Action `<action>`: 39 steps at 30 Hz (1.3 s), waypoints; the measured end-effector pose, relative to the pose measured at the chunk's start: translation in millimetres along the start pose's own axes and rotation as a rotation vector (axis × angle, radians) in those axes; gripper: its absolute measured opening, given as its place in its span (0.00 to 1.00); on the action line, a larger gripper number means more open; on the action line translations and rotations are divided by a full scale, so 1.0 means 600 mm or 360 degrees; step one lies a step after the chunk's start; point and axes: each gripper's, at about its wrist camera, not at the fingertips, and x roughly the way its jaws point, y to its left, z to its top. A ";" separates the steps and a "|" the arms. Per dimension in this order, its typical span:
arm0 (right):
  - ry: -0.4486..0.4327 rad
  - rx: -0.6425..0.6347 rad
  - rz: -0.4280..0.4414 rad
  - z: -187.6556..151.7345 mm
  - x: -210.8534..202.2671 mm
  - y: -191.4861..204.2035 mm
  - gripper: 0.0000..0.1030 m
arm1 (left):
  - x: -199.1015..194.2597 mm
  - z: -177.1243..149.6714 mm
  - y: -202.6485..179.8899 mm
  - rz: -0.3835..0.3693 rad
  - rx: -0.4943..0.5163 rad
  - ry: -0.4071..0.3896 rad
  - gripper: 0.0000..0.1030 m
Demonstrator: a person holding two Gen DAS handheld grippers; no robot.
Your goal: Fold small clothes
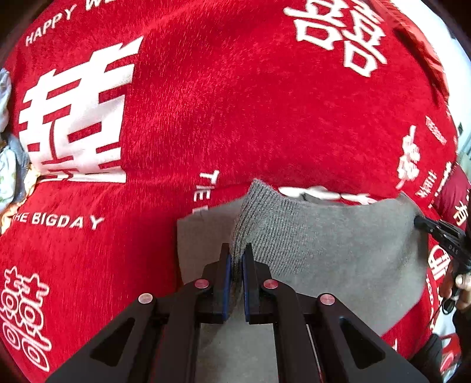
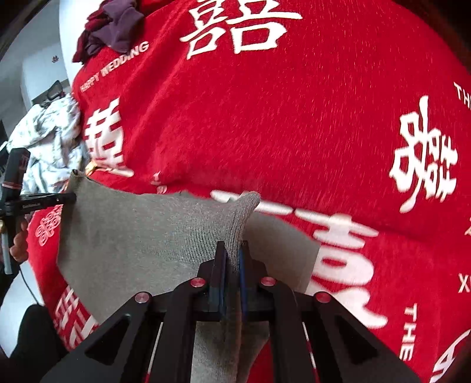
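Note:
A grey knit garment (image 1: pixel 323 253) with a ribbed band hangs stretched between both grippers, lifted above a red plush blanket (image 1: pixel 220 103) printed with white characters. My left gripper (image 1: pixel 237 250) is shut on one ribbed corner of the garment. My right gripper (image 2: pixel 232 250) is shut on the other ribbed corner (image 2: pixel 238 224). The garment (image 2: pixel 132 235) spans to the left in the right wrist view, where the left gripper's fingers (image 2: pixel 63 198) hold its far edge. The right gripper's fingers (image 1: pixel 424 224) show at the garment's right edge in the left wrist view.
A pile of purple and dark red clothes (image 2: pixel 112 26) lies at the blanket's far left corner. A white patterned cloth (image 2: pixel 50 144) is heaped beside the blanket's left edge. A white floor (image 2: pixel 38 44) shows beyond the blanket.

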 end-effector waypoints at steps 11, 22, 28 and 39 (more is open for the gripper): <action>0.0257 0.0015 -0.0216 0.038 0.194 -0.046 0.08 | 0.217 0.045 0.048 0.0124 -0.0208 0.0274 0.07; 0.0479 0.0002 -0.0347 -0.003 0.270 -0.061 0.21 | 0.270 0.048 0.104 0.0071 -0.0377 0.0399 0.08; 0.0355 0.0119 -0.0407 0.010 0.186 -0.075 0.58 | 0.178 0.058 0.163 0.0184 -0.0501 0.0278 0.08; 0.0500 -0.0157 0.0078 -0.040 0.170 0.122 0.72 | 0.183 -0.077 -0.057 -0.0069 -0.0058 0.0472 0.08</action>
